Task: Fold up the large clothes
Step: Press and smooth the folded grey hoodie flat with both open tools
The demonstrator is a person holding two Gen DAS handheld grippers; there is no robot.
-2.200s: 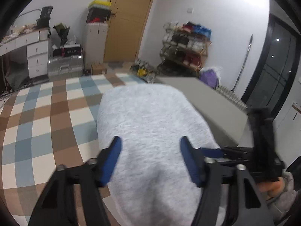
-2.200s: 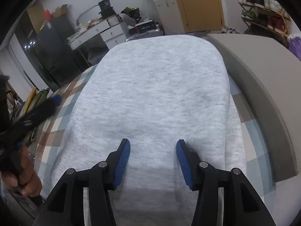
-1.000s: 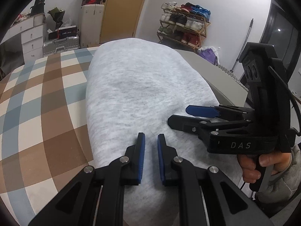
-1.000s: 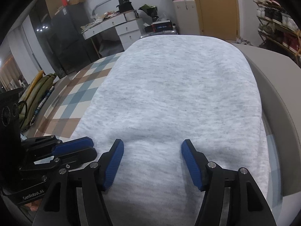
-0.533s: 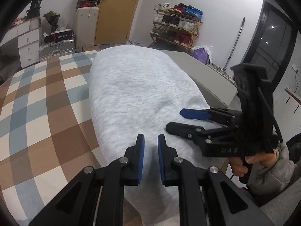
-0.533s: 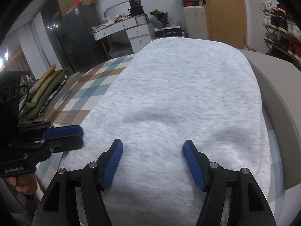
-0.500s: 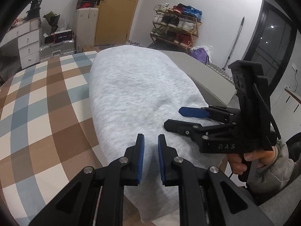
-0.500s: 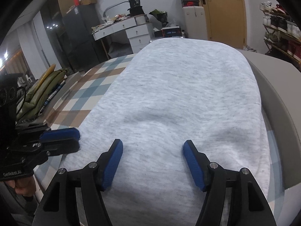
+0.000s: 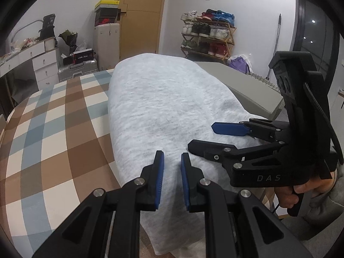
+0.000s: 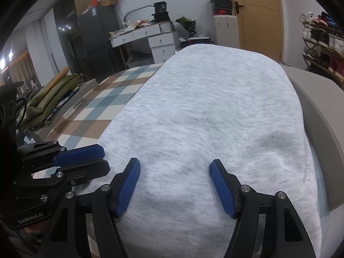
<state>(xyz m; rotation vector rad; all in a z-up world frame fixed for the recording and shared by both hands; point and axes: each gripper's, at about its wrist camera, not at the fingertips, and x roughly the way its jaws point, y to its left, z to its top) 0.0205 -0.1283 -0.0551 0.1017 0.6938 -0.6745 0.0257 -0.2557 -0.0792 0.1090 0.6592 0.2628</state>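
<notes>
Left wrist view: you are holding the left gripper (image 9: 172, 161) just over the near end of the grey garment (image 9: 167, 107), its blue pads (image 9: 159, 178) drawn close together with a narrow gap between them and no cloth in that gap. The garment is lying folded in a long strip across the checked cloth (image 9: 53, 129), running from the near edge toward the far end, where it is rounding off before the door (image 9: 139, 17). To the right, your right hand (image 9: 301, 191) is gripping the right gripper (image 9: 206, 136), which is reaching in sideways over the garment's right edge with its two fingers spread apart, one above the other. A grey board (image 9: 243, 83) is lying along the garment's right side. A shoe rack (image 9: 206, 34) is standing against the back wall, and white drawers (image 9: 45, 64) are sitting at far left.

Right wrist view: you are holding the right gripper (image 10: 175, 172) wide open over the garment (image 10: 215, 111), its blue pads (image 10: 129, 185) well apart and hovering near the fabric; whether they are touching it cannot be told. The left gripper (image 10: 97, 161) is coming in from the left at the garment's left edge, its fingers nearly together, nothing visibly pinched. The checked cloth (image 10: 103, 107) is showing to the left, the grey board (image 10: 322, 111) to the right, and a white desk (image 10: 150, 34) is standing behind.
</notes>
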